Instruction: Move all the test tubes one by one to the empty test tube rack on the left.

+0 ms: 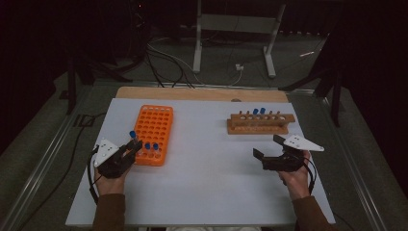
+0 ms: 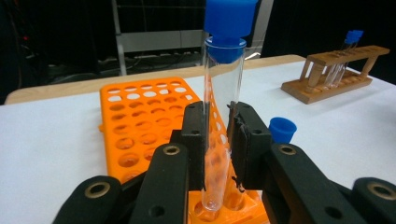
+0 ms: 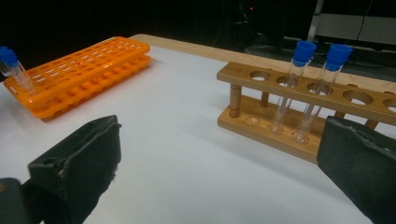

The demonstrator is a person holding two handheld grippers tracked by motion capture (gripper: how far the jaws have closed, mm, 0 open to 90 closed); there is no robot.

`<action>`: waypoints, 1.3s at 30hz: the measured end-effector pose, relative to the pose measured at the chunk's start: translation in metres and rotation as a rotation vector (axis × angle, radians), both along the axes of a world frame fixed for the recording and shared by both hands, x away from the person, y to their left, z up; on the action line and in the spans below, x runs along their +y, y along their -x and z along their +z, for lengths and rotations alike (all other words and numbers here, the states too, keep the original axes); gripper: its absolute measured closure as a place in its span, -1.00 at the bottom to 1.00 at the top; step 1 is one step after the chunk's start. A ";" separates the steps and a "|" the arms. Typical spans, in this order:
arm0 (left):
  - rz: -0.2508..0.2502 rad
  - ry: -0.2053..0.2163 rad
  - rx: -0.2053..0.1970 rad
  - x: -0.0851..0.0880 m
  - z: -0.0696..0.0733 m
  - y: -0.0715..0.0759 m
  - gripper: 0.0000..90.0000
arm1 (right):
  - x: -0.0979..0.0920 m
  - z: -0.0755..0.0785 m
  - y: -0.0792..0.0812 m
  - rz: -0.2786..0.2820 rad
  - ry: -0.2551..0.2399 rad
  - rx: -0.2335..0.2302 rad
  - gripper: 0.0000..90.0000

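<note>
Left claw [image 2: 218, 140] clamped tight on a blue-capped test tube [image 2: 223, 88], long axis upright, its base right at a near-corner hole of the orange rack [image 2: 140, 116], while the right claw [image 1: 270, 153] waits wide open and empty, nearer the wooden rack [image 1: 260, 124].

A clear test tube [image 2: 223, 116] with a blue cap stands nearly upright, its rounded bottom in a near-corner hole of the orange tube rack [image 2: 140, 121]. The rack lies flat on the white table, most holes empty.
</note>
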State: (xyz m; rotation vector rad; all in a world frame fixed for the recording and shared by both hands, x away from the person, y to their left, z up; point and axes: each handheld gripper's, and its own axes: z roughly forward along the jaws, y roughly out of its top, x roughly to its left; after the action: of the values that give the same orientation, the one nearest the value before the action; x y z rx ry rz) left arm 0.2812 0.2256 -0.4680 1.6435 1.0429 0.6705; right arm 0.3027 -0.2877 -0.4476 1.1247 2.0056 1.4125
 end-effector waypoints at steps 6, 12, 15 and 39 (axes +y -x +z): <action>-0.017 -0.029 0.040 -0.003 -0.010 -0.005 0.73 | 0.000 0.000 0.000 0.003 -0.001 -0.003 -1.00; -0.030 -0.092 0.095 -0.006 -0.018 -0.007 0.73 | -0.001 0.000 0.001 0.002 -0.003 -0.002 -1.00; -0.034 -0.138 0.143 -0.008 -0.022 -0.010 0.74 | -0.001 0.001 0.001 0.002 -0.006 -0.001 -1.00; -0.003 -0.090 0.246 0.000 -0.021 -0.008 0.30 | 0.000 -0.001 0.000 0.008 0.001 0.007 -1.00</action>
State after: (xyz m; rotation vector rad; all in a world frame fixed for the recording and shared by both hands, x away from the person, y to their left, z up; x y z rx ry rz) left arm 0.2893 0.2255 -0.4893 1.8393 1.1985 0.5286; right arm 0.3028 -0.2878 -0.4482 1.1234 2.0176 1.4130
